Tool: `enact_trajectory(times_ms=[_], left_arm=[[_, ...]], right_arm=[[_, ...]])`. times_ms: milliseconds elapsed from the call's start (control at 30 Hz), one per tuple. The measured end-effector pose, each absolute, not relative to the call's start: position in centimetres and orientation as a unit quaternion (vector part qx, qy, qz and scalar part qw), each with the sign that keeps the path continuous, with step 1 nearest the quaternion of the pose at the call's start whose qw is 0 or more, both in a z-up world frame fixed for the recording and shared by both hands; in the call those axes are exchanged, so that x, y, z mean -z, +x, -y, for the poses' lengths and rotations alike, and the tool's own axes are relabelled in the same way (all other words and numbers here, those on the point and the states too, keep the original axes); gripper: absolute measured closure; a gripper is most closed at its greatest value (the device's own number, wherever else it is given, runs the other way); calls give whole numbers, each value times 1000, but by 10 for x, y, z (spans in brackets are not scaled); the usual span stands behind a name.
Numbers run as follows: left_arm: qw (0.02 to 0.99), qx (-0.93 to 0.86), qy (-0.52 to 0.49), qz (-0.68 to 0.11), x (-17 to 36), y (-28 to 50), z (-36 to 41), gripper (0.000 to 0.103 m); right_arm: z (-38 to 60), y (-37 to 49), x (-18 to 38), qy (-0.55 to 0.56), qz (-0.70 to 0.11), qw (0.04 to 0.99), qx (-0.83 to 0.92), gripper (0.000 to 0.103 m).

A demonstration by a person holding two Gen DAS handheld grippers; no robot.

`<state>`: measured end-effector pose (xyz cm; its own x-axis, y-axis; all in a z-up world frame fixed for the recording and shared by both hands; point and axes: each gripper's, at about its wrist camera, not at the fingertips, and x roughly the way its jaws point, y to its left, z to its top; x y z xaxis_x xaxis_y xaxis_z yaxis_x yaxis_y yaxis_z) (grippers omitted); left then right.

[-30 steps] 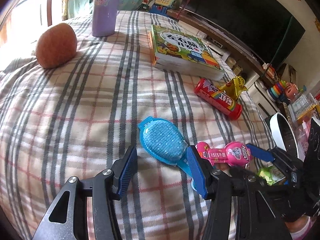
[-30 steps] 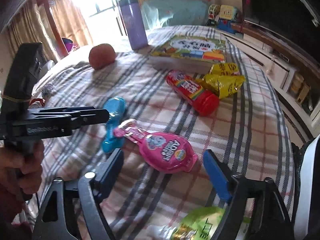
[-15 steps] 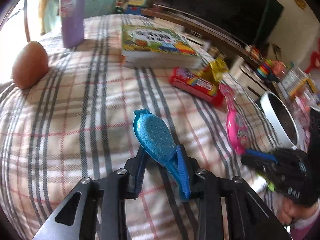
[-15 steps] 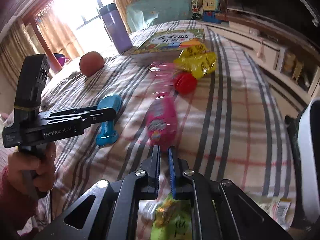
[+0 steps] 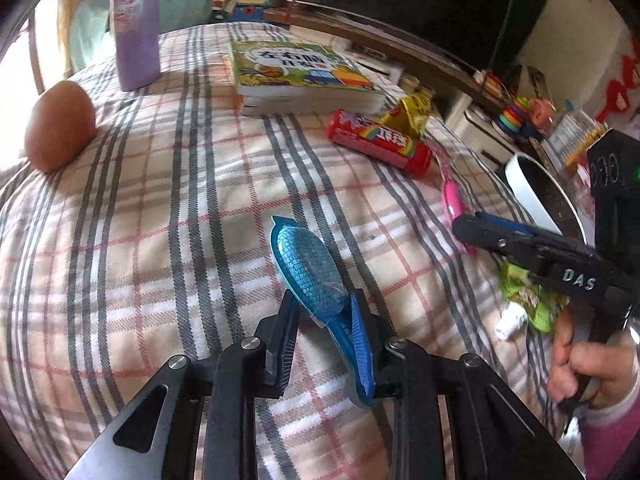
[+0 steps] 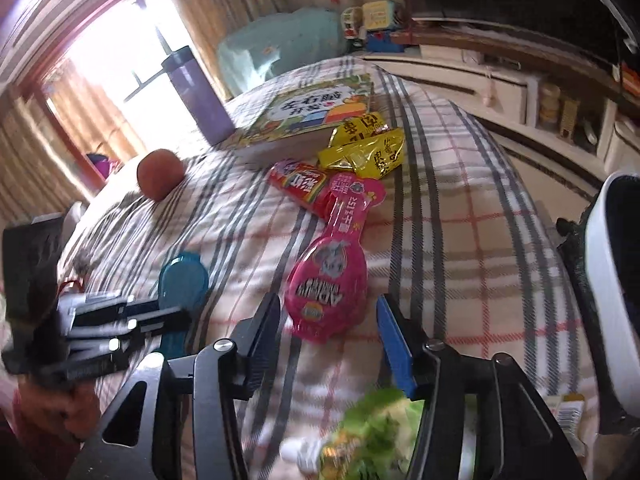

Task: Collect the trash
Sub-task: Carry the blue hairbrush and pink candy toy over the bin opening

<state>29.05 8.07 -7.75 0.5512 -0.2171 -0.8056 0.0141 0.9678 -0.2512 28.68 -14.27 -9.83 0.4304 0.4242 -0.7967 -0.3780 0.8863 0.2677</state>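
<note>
My left gripper [image 5: 326, 330] is shut on the handle of a blue hairbrush-shaped packet [image 5: 308, 266] that rests on the plaid bed cover. My right gripper [image 6: 330, 326] is open, its fingers either side of a pink candy packet [image 6: 330, 280] lying on the cover; the packet also shows in the left wrist view [image 5: 452, 196]. A red candy tube [image 5: 378, 142] and a yellow wrapper [image 6: 366, 146] lie by the book. A green pouch [image 6: 372, 432] lies under the right gripper. A white bin [image 6: 612, 280] stands at the right.
A picture book [image 5: 300, 72], a purple bottle [image 5: 136, 24] and a brown round fruit [image 5: 60, 124] sit farther back on the bed [image 5: 120, 240]. Shelves with toys line the right wall.
The right gripper was shut on the pink packet half a second ago; now it is open and the packet lies on the cover. The left gripper stays shut on the blue packet.
</note>
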Motion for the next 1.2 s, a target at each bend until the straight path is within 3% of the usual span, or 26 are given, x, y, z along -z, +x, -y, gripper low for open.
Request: enact_trajectory(times_ms=[400,1200], left_arm=[[885,57,-151,-437,76,276,-78,83],[888,164,-112,-415,24,275,13,84]], right_arm=[[137,276,94,17,-452,861,-234,56],[250,232,43,86,-399,896,-175,56]])
